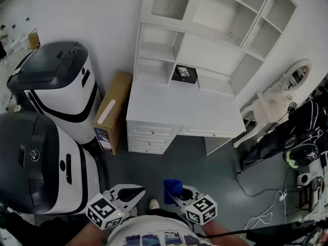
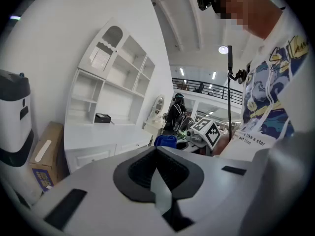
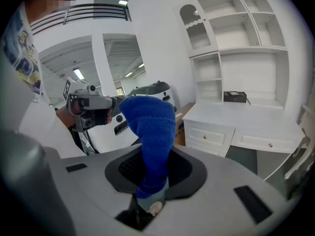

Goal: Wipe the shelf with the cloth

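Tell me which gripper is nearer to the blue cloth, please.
Right. The right gripper is shut on the blue cloth. The left gripper is to its left, shut and empty, apart from the cloth.

The cloth (image 3: 149,127), a thick blue terry piece, is seen bunched into an upright roll and clamped at its lower end between the jaws of the right gripper (image 3: 153,177), well apart from the shelf (image 3: 251,77). The shelf is a white unit of open compartments, set on a white drawered desk against a white wall.
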{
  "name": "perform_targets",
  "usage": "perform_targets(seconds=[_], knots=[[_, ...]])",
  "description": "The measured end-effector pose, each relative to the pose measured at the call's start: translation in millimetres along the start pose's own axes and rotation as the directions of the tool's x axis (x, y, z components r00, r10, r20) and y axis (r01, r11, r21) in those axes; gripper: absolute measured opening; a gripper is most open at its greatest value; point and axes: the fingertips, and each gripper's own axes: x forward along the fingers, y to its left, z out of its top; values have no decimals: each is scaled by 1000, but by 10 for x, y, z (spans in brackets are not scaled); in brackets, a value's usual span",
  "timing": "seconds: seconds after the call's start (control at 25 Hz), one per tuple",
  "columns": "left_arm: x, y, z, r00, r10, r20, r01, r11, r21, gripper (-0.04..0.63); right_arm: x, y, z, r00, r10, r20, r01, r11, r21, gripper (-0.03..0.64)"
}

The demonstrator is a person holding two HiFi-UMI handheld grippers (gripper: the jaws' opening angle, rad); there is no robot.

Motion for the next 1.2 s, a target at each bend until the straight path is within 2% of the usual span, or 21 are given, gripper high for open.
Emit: perform_targets(seconds=[0.2, 0.36, 0.56, 0.72, 0.92, 1.2], knots=[[322, -156, 178, 1000, -17, 2, 16, 1000, 25, 12, -122, -312, 96, 1000, 0, 24, 0, 1000, -8, 100], [534, -140, 223, 1000, 12, -19, -11, 1000, 16, 12, -183, -534, 120, 999, 28, 28, -28, 1000, -13, 100], [857, -106, 366, 999, 39, -1, -39, 999, 26, 12, -91, -942, 76, 998, 49, 25, -49, 999, -12, 100], [952, -77, 418, 999, 45, -9, -45, 999, 3, 12, 48, -1075, 217, 996, 86, 39, -87, 996, 18, 100], [962, 387, 533, 998, 57, 1, -57, 998, 0, 12, 484, -1303, 604, 994, 88, 68, -88, 996, 9, 100], [823, 1349, 938, 997, 57, 52, -58, 998, 20, 12, 1293, -1567, 1429, 995, 31, 93, -32, 999, 11, 100]])
